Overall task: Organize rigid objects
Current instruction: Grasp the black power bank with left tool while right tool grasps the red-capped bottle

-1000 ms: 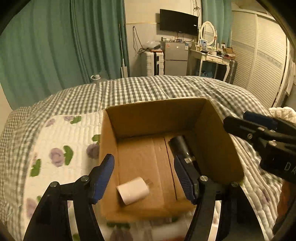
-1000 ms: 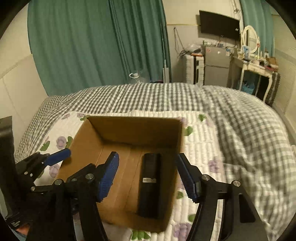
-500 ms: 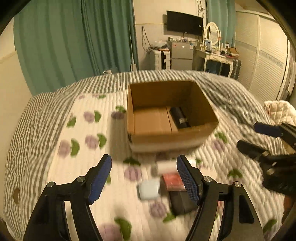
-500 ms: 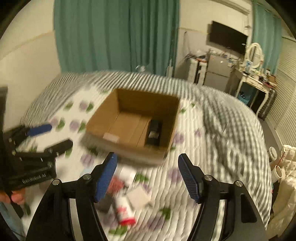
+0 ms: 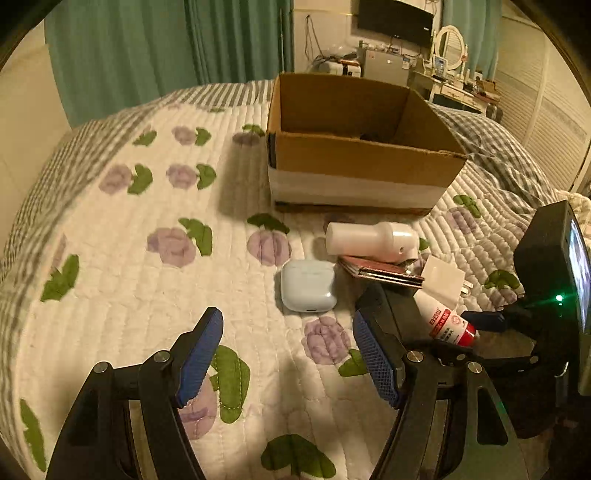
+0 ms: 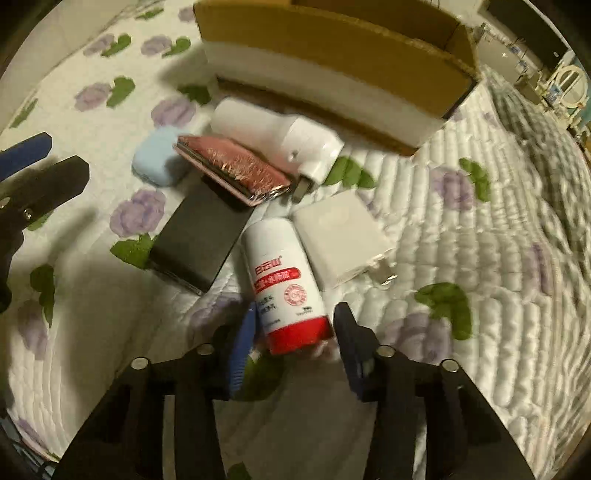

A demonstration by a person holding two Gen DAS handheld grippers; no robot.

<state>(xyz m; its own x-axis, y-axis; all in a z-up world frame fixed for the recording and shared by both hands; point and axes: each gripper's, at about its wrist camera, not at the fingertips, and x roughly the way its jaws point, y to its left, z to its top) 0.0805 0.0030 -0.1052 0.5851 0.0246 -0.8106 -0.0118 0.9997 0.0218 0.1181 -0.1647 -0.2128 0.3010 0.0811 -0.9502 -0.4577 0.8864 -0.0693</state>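
Observation:
A cardboard box (image 5: 364, 155) stands on the flowered quilt; it also shows in the right wrist view (image 6: 332, 55). Before it lie a white cylinder device (image 5: 369, 238), a light blue earbud case (image 5: 308, 286), a pink case (image 6: 232, 170), a black slab (image 6: 203, 243), a white charger (image 6: 343, 238) and a white bottle with a red cap (image 6: 286, 290). My right gripper (image 6: 295, 332) has its fingers on both sides of the bottle's cap end, close to it. My left gripper (image 5: 288, 350) is open and empty, low over the quilt near the earbud case.
Green curtains (image 5: 166, 40) hang behind the bed. A dresser with a mirror (image 5: 452, 44) and a wall TV (image 5: 395, 16) stand at the far right. The grey checked blanket (image 5: 491, 147) lies right of the box.
Both grippers have pulled back from over the box and come down to the pile in front of it. My right gripper's fingers have narrowed around the red-capped bottle.

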